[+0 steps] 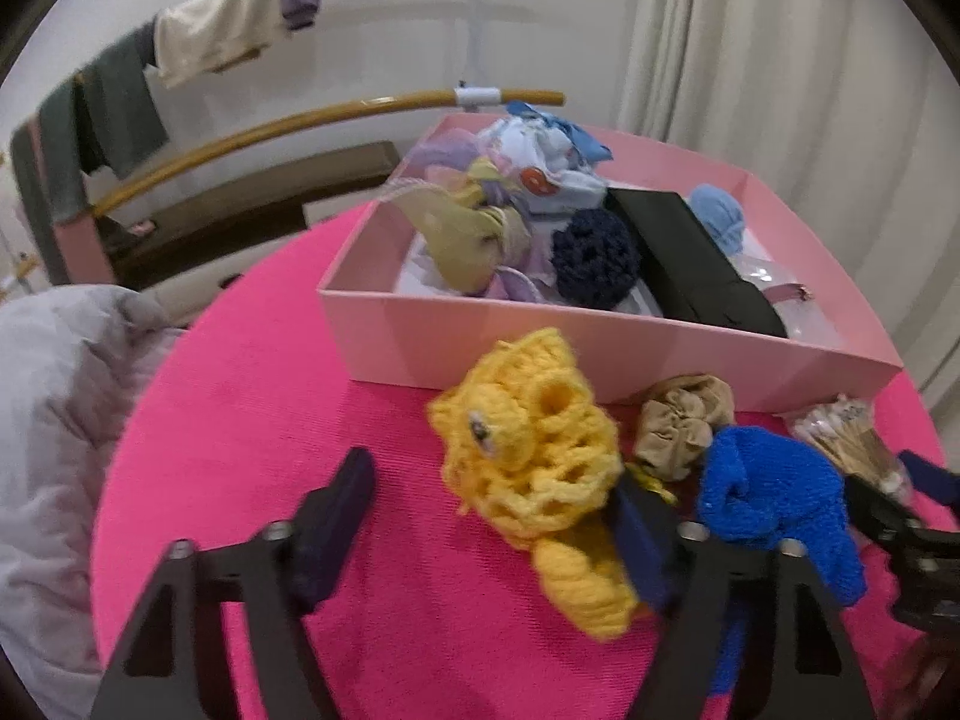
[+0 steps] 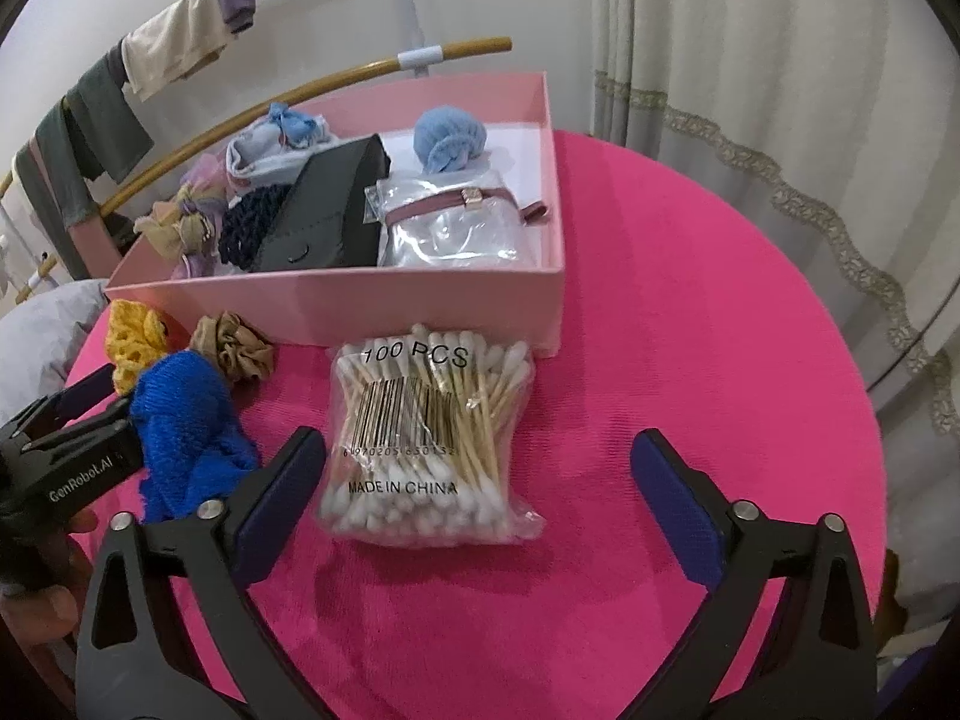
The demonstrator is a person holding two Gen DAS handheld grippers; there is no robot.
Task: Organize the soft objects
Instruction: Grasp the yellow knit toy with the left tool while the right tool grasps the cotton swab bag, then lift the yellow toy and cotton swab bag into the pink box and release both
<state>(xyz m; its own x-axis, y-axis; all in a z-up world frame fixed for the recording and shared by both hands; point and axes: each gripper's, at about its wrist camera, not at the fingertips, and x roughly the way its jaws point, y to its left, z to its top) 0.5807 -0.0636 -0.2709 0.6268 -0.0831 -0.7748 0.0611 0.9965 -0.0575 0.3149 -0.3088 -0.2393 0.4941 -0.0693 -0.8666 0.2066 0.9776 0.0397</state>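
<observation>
A yellow crocheted piece [image 1: 540, 456] lies on the pink round table [image 1: 270, 420], draped against the right finger of my left gripper [image 1: 498, 516], which is open. A blue knitted piece [image 1: 774, 498] and a beige scrunchie [image 1: 684, 420] lie to its right. They also show in the right wrist view: the yellow piece [image 2: 135, 339], the blue piece [image 2: 186, 426], the scrunchie [image 2: 237, 348]. My right gripper [image 2: 480, 474] is open, around a bag of cotton swabs [image 2: 429, 438]. The pink box [image 2: 336, 300] holds several soft items.
In the box lie a black case [image 2: 324, 222], a light blue ball [image 2: 450, 138], a dark navy scrunchie [image 1: 594, 258] and a clear pouch [image 2: 450, 228]. A rack with hanging clothes [image 1: 114, 108] stands behind. A grey quilt [image 1: 54, 420] lies left. Curtains [image 2: 750, 90] hang at right.
</observation>
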